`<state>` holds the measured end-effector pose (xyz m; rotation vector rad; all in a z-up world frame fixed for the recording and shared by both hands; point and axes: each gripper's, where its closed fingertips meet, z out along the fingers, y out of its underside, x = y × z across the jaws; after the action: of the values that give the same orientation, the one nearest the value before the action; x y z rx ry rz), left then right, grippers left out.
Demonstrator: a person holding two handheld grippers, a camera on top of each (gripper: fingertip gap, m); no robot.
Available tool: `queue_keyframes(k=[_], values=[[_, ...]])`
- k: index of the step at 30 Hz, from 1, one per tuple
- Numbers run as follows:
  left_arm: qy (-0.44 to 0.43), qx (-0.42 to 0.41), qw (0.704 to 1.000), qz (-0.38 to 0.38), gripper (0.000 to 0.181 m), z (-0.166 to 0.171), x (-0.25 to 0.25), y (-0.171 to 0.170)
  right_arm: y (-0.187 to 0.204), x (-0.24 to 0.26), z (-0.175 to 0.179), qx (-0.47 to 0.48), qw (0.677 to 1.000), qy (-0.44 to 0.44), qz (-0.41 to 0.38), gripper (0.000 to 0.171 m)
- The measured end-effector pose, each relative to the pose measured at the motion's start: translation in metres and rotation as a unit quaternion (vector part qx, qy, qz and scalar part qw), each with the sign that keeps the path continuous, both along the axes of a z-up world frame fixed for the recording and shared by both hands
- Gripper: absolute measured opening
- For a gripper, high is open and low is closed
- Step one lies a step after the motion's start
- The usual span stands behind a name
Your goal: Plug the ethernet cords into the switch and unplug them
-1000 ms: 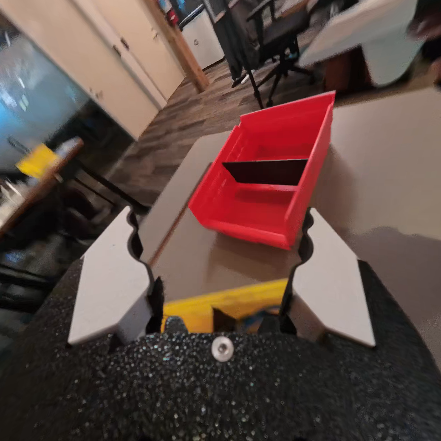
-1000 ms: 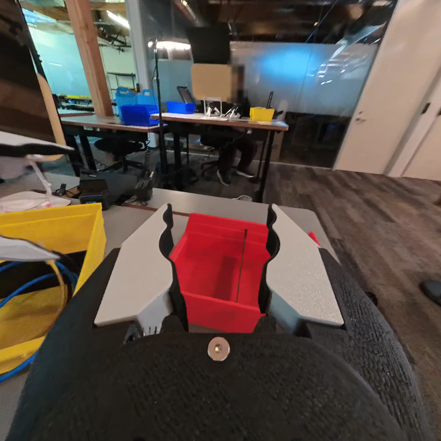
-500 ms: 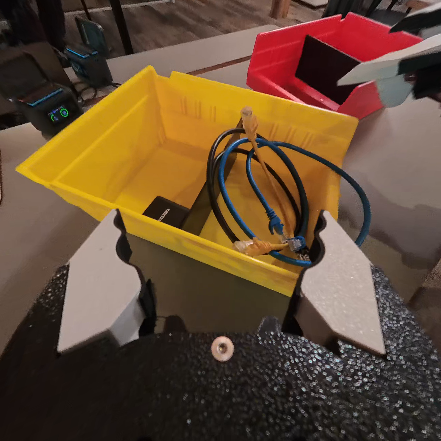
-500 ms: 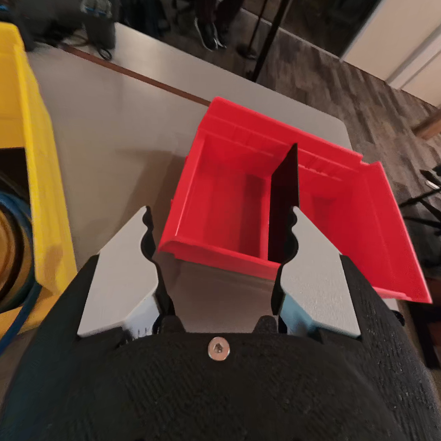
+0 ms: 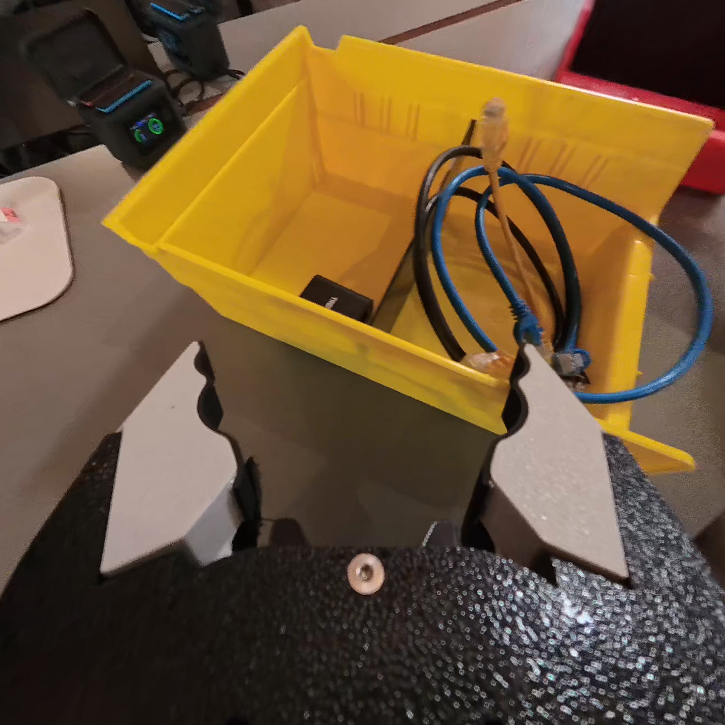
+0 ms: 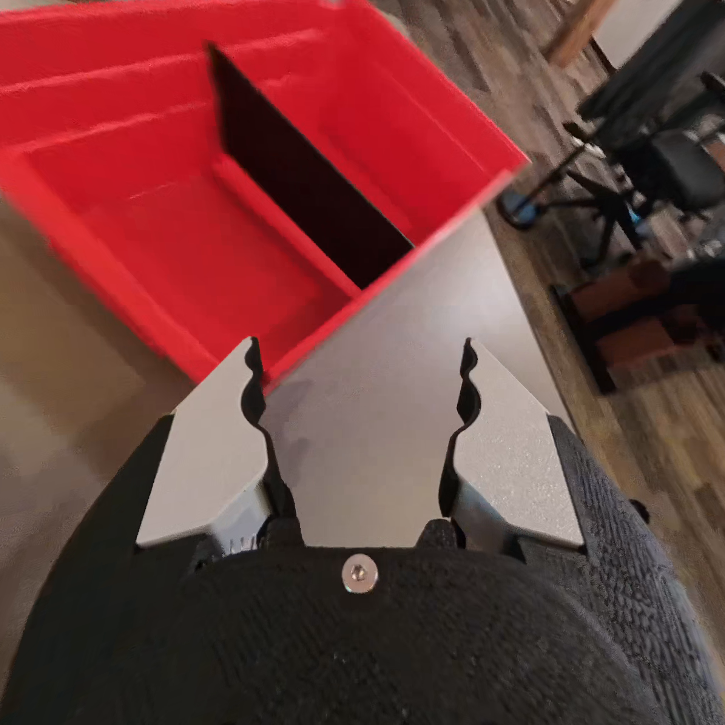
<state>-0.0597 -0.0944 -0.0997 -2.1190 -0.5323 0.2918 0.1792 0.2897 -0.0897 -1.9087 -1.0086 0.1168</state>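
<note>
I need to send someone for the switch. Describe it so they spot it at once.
Find the yellow plastic bin on the grey table, split by a dark divider. The switch is the small black box lying alone in the left compartment; the right one holds only coiled cords.

Ahead of me on the grey table (image 5: 117,353) sits a yellow bin (image 5: 353,129) with a dark divider (image 5: 396,290) splitting it into two compartments; far left of it stand two small black devices, the nearer one (image 5: 129,113) showing a lit green-and-blue display, and at the left edge lies a pale rounded pad (image 5: 27,243). To the right a red bin (image 6: 157,204), also parted by a black divider (image 6: 306,176), sits at the table's corner, both compartments bare. Past the table edge I see wood-plank floor (image 6: 647,451) and a black office chair (image 6: 647,157), blurred.
</note>
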Motion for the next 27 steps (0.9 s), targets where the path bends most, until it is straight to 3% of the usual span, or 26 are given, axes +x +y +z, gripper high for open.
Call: queue_keyframes(k=[6, 8, 11, 16, 22, 27], values=[[0.088, -0.033, 0.989, 0.118, 0.126, 0.031, -0.064, -0.054, 0.046, 0.076, -0.013, -0.013, 0.994, 0.012, -0.106, 0.079], [0.038, -0.002, 0.995, 0.094, 0.131, 0.032, -0.058, -0.05, 0.05, 0.077, -0.015, -0.027, 0.995, 0.033, -0.095, 0.076], [-0.095, 0.122, 0.988, -0.005, 0.143, 0.046, -0.011, -0.009, 0.045, 0.053, -0.003, -0.054, 0.989, 0.132, -0.042, 0.076], [-0.063, -0.027, 0.998, 0.01, 0.156, 0.003, -0.006, 0.007, 0.056, 0.042, -0.004, -0.026, 0.993, 0.107, -0.035, 0.068], [0.016, -0.143, 0.986, 0.083, 0.145, -0.001, -0.033, -0.02, 0.058, 0.041, -0.017, 0.009, 0.998, 0.063, -0.028, 0.053], [0.03, -0.206, 0.971, 0.116, 0.133, 0.003, -0.049, -0.047, 0.062, 0.049, -0.025, 0.007, 0.999, 0.035, -0.035, 0.033]])
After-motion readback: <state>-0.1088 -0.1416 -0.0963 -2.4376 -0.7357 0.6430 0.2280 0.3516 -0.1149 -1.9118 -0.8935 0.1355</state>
